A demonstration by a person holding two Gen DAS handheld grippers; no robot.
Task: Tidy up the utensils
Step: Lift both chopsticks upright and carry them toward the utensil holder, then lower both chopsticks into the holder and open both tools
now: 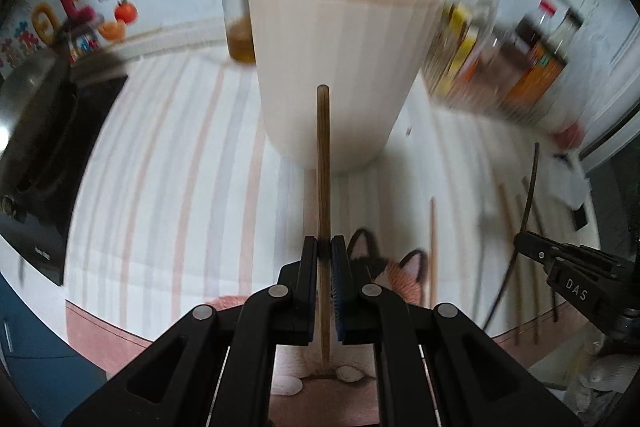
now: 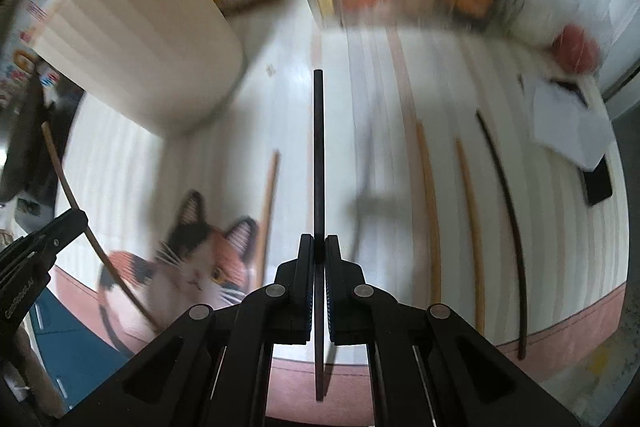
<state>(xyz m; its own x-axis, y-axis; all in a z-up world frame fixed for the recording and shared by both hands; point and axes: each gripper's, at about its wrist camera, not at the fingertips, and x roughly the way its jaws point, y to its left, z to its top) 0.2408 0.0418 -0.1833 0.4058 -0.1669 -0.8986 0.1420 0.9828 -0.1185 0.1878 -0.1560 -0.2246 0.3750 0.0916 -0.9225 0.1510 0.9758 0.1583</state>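
Note:
My left gripper is shut on a brown wooden chopstick that points at the white ribbed utensil holder just ahead. The holder holds a wooden stick and a black stick. My right gripper is shut on a black chopstick, held above the striped mat. The holder shows at the upper left in the right wrist view. Several loose chopsticks lie on the mat: a wooden one, two more wooden ones and a black one. The right gripper shows at the right edge of the left wrist view.
A striped mat with a cat picture covers the counter. Bottles and cartons stand at the back right. A dark pan on a stove is at the left. White paper and a dark card lie at the right.

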